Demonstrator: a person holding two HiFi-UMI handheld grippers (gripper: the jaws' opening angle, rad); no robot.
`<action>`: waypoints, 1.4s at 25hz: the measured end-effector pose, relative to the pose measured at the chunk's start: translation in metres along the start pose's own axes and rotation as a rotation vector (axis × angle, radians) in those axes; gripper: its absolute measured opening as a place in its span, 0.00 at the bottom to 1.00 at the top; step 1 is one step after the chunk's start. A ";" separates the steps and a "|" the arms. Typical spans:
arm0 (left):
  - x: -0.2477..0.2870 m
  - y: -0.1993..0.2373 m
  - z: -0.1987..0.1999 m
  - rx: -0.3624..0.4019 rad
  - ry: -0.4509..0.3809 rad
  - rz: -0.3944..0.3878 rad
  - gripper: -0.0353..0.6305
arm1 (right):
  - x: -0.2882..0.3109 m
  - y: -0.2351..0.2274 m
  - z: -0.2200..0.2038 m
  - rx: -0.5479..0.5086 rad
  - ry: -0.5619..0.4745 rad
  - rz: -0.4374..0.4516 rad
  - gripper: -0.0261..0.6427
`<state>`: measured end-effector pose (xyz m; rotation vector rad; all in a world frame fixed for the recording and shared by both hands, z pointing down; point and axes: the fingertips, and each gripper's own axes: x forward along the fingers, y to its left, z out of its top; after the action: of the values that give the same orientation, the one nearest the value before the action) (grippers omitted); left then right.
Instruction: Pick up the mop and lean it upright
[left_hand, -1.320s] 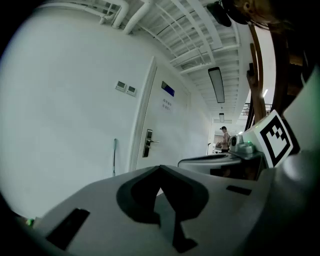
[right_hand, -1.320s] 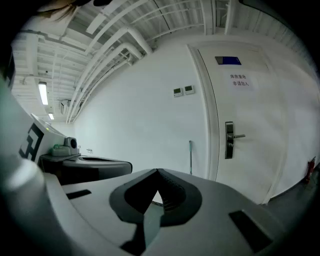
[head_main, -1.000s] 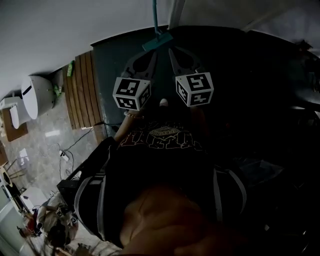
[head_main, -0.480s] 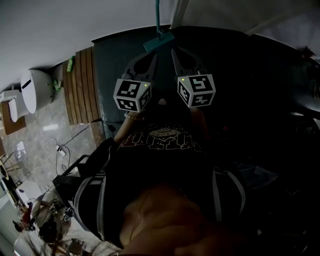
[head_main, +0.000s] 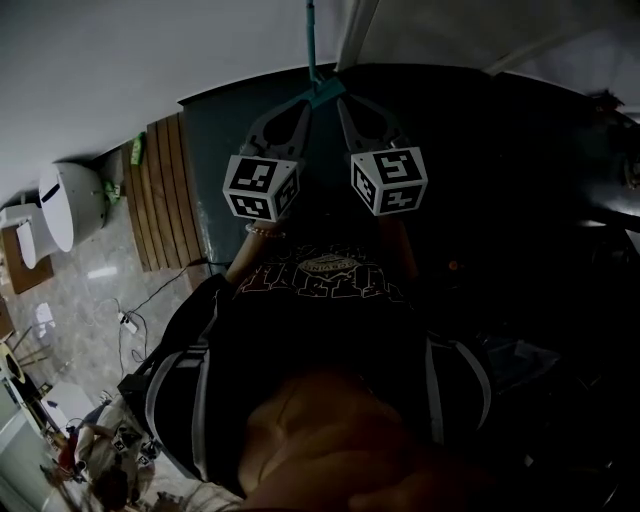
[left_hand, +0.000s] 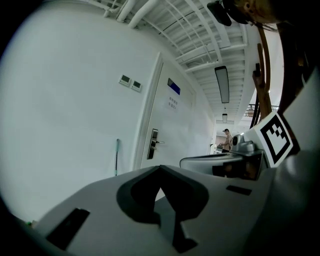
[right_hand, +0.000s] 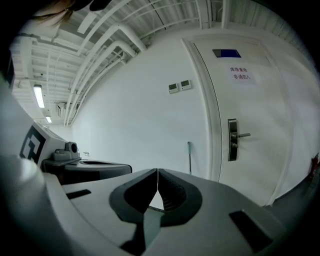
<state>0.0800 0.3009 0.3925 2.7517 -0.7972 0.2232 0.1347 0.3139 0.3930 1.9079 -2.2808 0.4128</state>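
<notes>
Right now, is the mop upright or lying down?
Upright. The mop stands with its handle vertical against the white wall beside the door, seen in both gripper views.

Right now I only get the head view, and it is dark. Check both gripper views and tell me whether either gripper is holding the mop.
Observer: No. The left gripper has its jaws together with nothing between them.
Operator: Report the right one.
Observer: The right gripper is shut and empty too.
Operator: Give me the mop's position.
Observer: The mop stands upright against the white wall, just left of the door in the right gripper view, apart from both grippers.
</notes>
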 end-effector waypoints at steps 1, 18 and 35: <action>0.005 0.006 0.003 0.005 0.001 -0.011 0.11 | 0.007 -0.001 0.003 0.001 -0.002 -0.005 0.07; 0.043 0.100 0.023 0.039 0.049 -0.116 0.11 | 0.105 0.007 0.020 0.033 -0.001 -0.090 0.07; 0.102 0.153 0.046 -0.006 0.027 -0.056 0.11 | 0.181 -0.031 0.050 0.011 0.017 -0.049 0.07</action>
<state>0.0859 0.1113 0.4036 2.7547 -0.7111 0.2460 0.1348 0.1238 0.4001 1.9539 -2.2207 0.4342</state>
